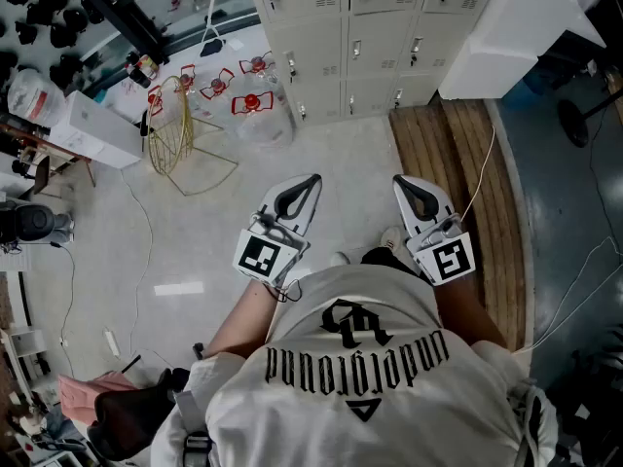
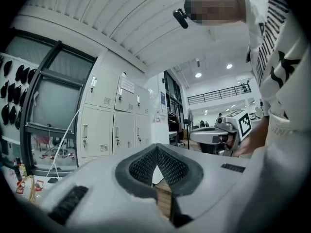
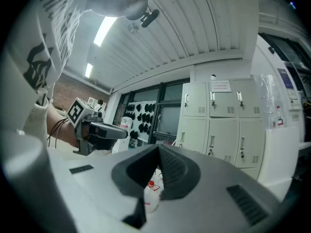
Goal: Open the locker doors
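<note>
Currently on hand, item by item.

Left gripper: jaws pressed together tip to tip, nothing pinched. Held in front of a white T-shirt, level with its partner.

Right gripper: jaws likewise closed tight, empty. Near the left gripper but apart from it, tips of both pointed toward the lockers.

Lockers: pale grey bank, well ahead of both grippers, untouched. All visible doors shut, handles and vent slots facing out. Ahead and left of the left gripper's tips in its own view, ahead and right of the right gripper's in its own.

Water jugs: clear, red-capped, grouped on the floor ahead-left of the left gripper, at the foot of the lockers. One visible through the gap below the right gripper's closed tips.

Wire basket: gold, ahead-left of the left gripper, beside the jugs.

Wooden platform: ahead of the right gripper, running up to the lockers.

Lidded white box: far ahead-right of the right gripper, above the platform's far end.

White cable: trailing across the platform, right of the right gripper.
</note>
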